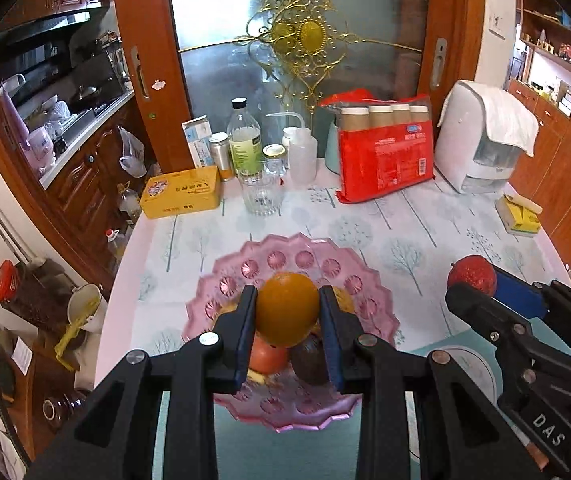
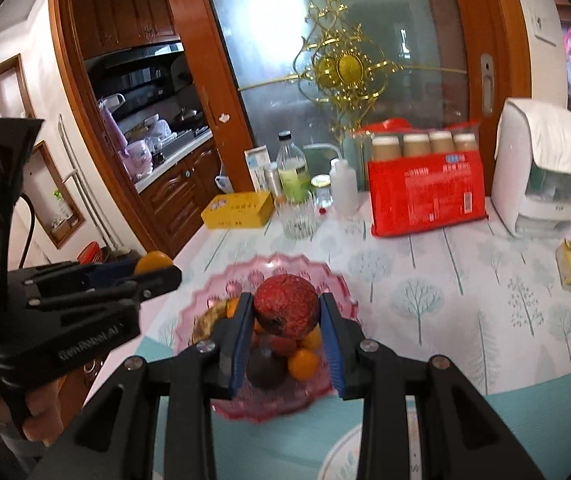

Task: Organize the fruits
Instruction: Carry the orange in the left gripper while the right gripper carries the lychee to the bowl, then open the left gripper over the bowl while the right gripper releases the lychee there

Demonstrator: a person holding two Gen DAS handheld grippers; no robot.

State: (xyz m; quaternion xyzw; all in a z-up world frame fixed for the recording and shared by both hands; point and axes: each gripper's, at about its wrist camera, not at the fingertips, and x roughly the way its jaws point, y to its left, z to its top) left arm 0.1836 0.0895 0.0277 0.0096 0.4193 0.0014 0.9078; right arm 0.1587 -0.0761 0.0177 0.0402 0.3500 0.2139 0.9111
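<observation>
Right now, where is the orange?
The orange is pinched in the left tool, above the pink bowl of fruit. In the right view it peeks out at the left edge, beside the red fruit.

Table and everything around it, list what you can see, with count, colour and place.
orange: one, orange, held above the dish
red fruit: one, dark red, held above the dish
dish: one, pink glass, near table edge, more fruit inside
yellow box: one, back left
glass tumbler: one, clear, beside the box
red pack: one, holds four cups, back centre
white appliance: one, back right, cloth on top
left gripper: black, shut on orange
right gripper: black, shut on red fruit
</observation>
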